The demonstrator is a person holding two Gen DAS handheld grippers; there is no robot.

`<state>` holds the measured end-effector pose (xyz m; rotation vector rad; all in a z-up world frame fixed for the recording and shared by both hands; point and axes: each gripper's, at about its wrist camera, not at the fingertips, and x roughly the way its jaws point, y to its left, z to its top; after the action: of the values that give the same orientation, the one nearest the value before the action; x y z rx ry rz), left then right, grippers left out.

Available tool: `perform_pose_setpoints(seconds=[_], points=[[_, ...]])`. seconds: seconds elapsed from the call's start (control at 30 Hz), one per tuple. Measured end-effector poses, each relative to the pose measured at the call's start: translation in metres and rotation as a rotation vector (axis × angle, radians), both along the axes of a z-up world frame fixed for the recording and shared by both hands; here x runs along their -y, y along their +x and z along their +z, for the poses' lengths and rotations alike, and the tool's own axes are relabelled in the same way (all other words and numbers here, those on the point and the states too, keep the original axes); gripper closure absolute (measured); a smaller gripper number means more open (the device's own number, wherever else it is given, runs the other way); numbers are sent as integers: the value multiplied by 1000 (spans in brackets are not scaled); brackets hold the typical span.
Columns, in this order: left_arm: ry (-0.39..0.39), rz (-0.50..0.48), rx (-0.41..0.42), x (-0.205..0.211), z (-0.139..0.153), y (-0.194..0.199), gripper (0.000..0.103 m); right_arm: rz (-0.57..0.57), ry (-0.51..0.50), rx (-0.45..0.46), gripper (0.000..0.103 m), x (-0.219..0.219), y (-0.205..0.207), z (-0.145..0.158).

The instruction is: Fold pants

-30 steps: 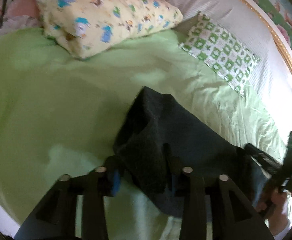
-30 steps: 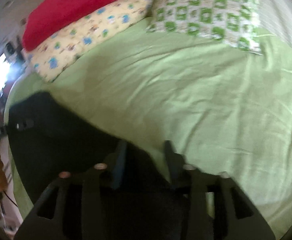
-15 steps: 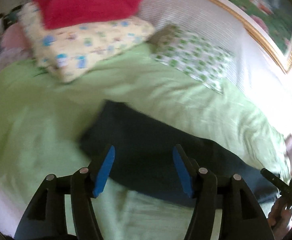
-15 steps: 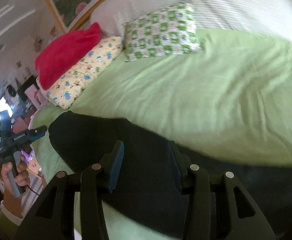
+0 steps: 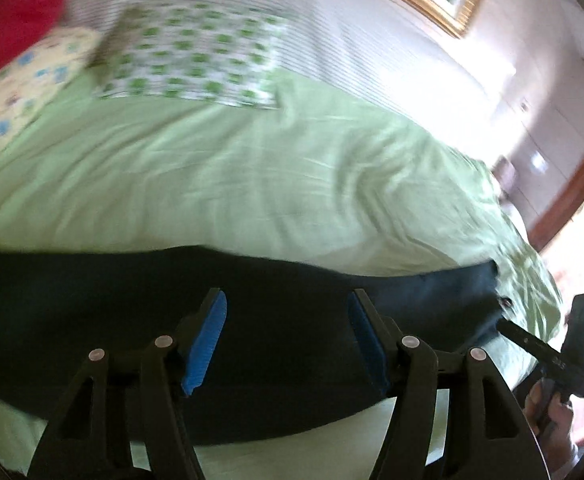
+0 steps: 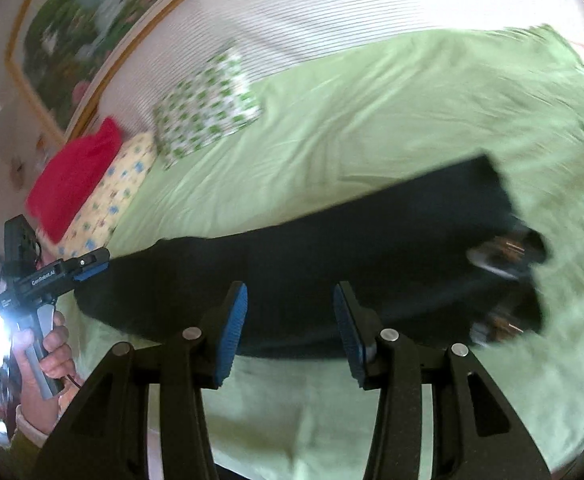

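The dark pants (image 5: 92, 312) lie flat in one long band across the green bed sheet (image 5: 212, 184). My left gripper (image 5: 286, 300) hovers over their middle. Its jaws are opening, and no cloth sits between the blue pads (image 5: 206, 336). In the right wrist view the pants (image 6: 372, 240) run from the left gripper (image 6: 88, 264), held in a hand at the left, to the waist end with its metal fasteners (image 6: 500, 256) at the right. My right gripper (image 6: 290, 292) stands open above the near edge of the pants, holding nothing. The right gripper (image 5: 532, 340) also shows by the pants' right end.
A green-checked pillow (image 5: 192, 60) and a yellow printed pillow (image 5: 20, 92) lie at the head of the bed, with a red blanket (image 6: 72, 176) on the yellow one. Behind them are striped white bedding (image 6: 332, 8) and a framed picture (image 6: 72, 40). The bed's near edge runs below the pants.
The left gripper let go of the bunched pants and its jaws widened. Both grippers swung sideways and pulled back. The pants went from a lifted bundle to a flat band.
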<state>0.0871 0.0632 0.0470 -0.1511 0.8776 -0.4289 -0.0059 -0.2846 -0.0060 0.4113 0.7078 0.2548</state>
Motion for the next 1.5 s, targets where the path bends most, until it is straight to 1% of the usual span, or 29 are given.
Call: perform_pose_setpoints(seconds=[0.1, 0.27, 0.37, 0.43, 0.6, 0.63, 0.73, 0.83, 0.87, 0.9, 0.93, 0.97, 1.0, 1.17, 1.33, 1.43, 1.5], points=[[4, -73, 1, 30, 3, 6, 34, -93, 11, -1, 56, 26, -12, -4], [4, -209, -24, 80, 5, 19, 33, -173, 60, -21, 56, 55, -13, -10], [-5, -287, -47, 106, 4, 26, 33, -204, 72, -34, 56, 64, -11, -13], [5, -352, -62, 128, 3, 33, 32, -224, 93, -37, 56, 71, -13, -17], [72, -458, -87, 173, -6, 51, 32, -257, 161, -43, 56, 86, -8, -24], [83, -477, -91, 181, -8, 53, 32, -256, 171, -32, 56, 90, -7, -25], [107, -532, -107, 205, -12, 58, 32, -267, 238, -31, 56, 98, -1, -28], [125, -591, -110, 227, -13, 59, 32, -262, 257, -21, 56, 101, 3, -31], [136, -611, -108, 236, -14, 58, 32, -254, 254, -11, 62, 101, 3, -31], [149, -634, -104, 245, -14, 57, 32, -249, 241, -5, 80, 99, 4, -30], [162, -655, -100, 252, -14, 55, 32, -247, 225, 2, 88, 98, 2, -29], [175, -673, -96, 260, -15, 54, 32, -248, 216, 6, 92, 98, 0, -29], [186, -698, -96, 270, -16, 53, 32, -246, 215, 16, 93, 97, -5, -28], [222, -803, -111, 303, -22, 47, 31, -228, 191, 17, 94, 96, -29, -25], [297, -899, -122, 333, -37, 37, 31, -233, 206, -23, 94, 99, -41, -34], [335, -941, -139, 348, -48, 34, 31, -257, 171, -43, 91, 99, -41, -37], [350, -965, -151, 356, -55, 32, 33, -270, 161, -48, 85, 99, -39, -38]])
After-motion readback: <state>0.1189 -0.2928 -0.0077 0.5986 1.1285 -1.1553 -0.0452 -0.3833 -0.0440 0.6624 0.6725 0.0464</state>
